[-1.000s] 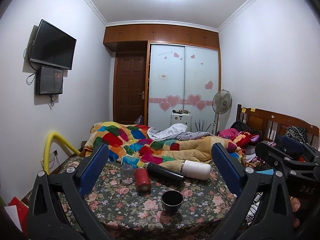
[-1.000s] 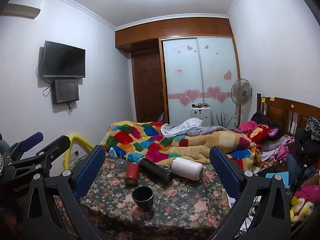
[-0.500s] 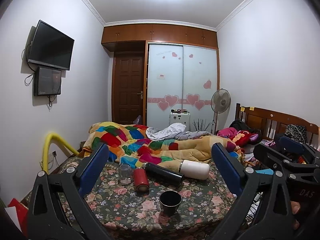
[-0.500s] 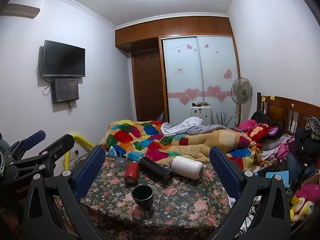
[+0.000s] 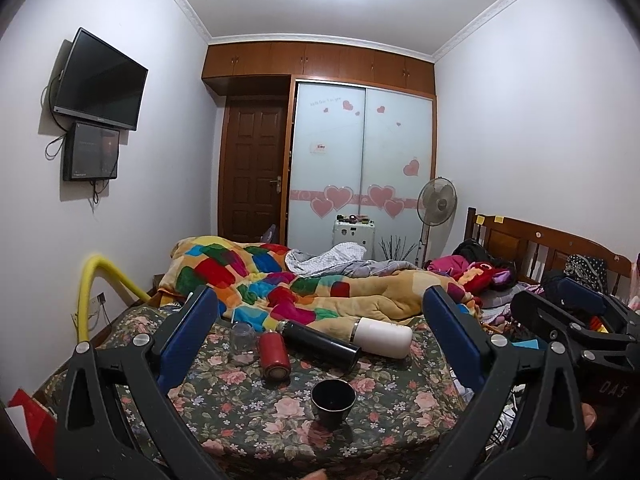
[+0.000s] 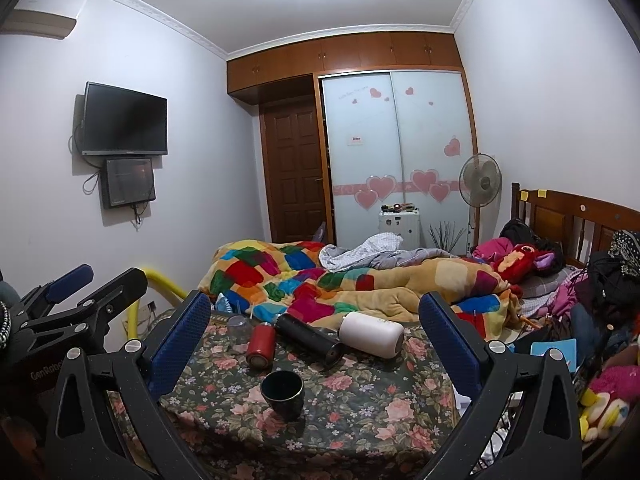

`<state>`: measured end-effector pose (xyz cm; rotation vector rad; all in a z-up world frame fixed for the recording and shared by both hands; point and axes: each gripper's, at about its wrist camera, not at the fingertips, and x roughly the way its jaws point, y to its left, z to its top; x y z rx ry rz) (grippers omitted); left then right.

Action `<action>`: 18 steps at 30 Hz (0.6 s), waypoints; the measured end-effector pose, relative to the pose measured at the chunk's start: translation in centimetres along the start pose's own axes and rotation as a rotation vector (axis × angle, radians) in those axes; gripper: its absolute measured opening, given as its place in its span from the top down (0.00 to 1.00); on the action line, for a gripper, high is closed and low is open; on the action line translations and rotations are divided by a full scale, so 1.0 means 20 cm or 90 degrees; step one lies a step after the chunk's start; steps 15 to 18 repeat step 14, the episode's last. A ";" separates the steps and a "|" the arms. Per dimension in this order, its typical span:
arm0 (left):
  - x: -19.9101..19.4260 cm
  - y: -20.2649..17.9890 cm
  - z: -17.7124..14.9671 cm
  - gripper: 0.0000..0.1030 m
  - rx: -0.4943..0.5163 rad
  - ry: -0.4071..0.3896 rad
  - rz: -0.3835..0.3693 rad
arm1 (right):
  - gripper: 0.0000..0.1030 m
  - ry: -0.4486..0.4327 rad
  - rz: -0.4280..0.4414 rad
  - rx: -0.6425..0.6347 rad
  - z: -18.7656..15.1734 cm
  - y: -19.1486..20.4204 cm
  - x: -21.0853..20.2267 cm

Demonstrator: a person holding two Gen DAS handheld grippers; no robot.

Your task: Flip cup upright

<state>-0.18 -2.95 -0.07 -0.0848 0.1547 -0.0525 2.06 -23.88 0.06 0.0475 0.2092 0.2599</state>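
Note:
A dark cup stands upright, mouth up, on the floral tablecloth; it also shows in the right wrist view. Behind it lie a red bottle, a black flask and a white flask on their sides. A small clear glass stands at the far left. My left gripper is open and empty, held back from the table. My right gripper is open and empty too, beside the left one.
A bed with a colourful patchwork blanket lies just behind the table. Clothes and toys pile up on the right. A yellow tube curves up at the left. A fan and wardrobe stand at the back.
Both grippers have drifted slightly; the view has shifted a little. The cup and flasks have not moved. Both grippers stay open.

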 end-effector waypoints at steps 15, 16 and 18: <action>0.01 0.02 -0.03 0.00 0.014 0.004 -0.006 | 0.00 0.008 -0.003 -0.005 0.00 0.02 0.02; 0.01 0.02 -0.03 0.00 0.014 0.004 -0.006 | 0.00 0.008 -0.003 -0.005 0.00 0.02 0.02; 0.01 0.02 -0.03 0.00 0.014 0.004 -0.006 | 0.00 0.008 -0.003 -0.005 0.00 0.02 0.02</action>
